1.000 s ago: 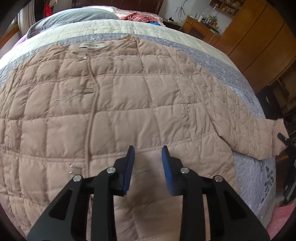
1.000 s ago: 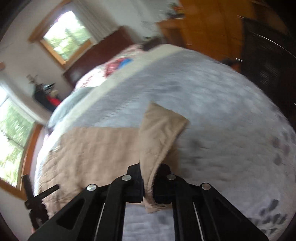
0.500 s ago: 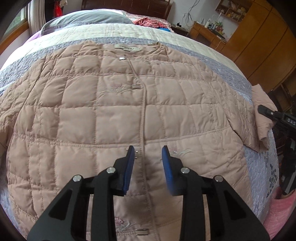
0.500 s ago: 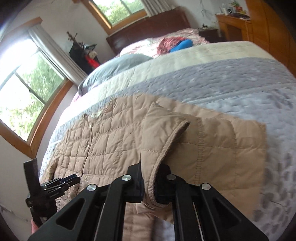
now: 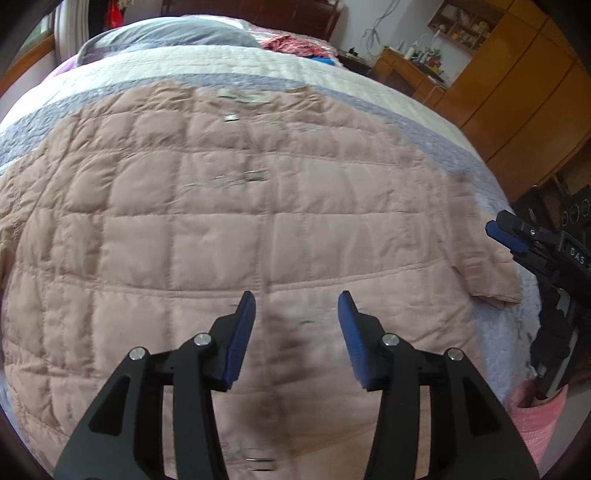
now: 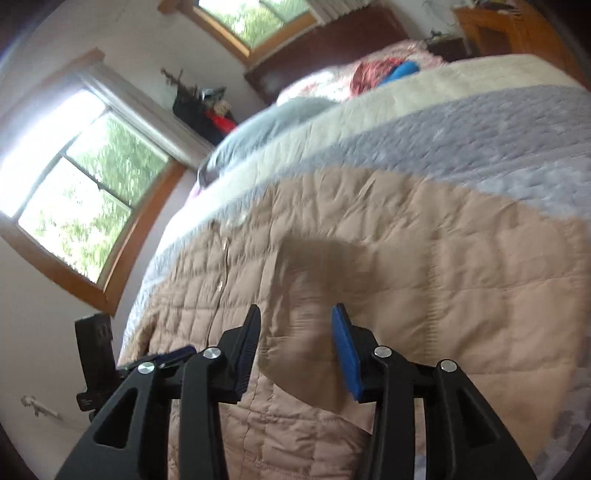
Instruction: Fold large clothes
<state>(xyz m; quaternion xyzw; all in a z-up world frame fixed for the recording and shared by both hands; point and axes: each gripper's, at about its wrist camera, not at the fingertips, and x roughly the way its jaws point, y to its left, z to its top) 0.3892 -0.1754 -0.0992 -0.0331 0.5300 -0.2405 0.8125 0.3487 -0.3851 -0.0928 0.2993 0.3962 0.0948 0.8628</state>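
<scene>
We've got the quilted beige jacket (image 5: 229, 229) lying flat, front side up, spread across the bed (image 5: 207, 64); it covers most of the grey band of the bedspread. Placket with metal clasps (image 5: 231, 118) runs down the middle, neck label toward the pillow (image 5: 166, 35).

Our left gripper (image 5: 297, 308) hangs over the lower middle of the jacket, jaws spread wide, nothing between them. Its blue pads (image 5: 242, 332) straddle the placket line; can't tell whether the tips touch the fabric.

Our right gripper (image 6: 295, 321) is also released, jaws apart, empty. Right sleeve (image 6: 306, 295) lies folded inward over the jacket front, its cuff end just ahead of the right fingers, blurred in the right wrist view. In the left wrist view the folded sleeve edge (image 5: 491, 280) sits at the jacket's right side, and the right gripper (image 5: 506, 232) shows at the frame edge just beside it, apart from the cloth.

Left sleeve runs off the left edge of the left wrist view, laid out to the side.

Background: wooden wardrobe (image 5: 517, 92) past the bed, windows (image 6: 85, 184) on the far wall, red and blue cloth (image 6: 384, 74) near the headboard.
</scene>
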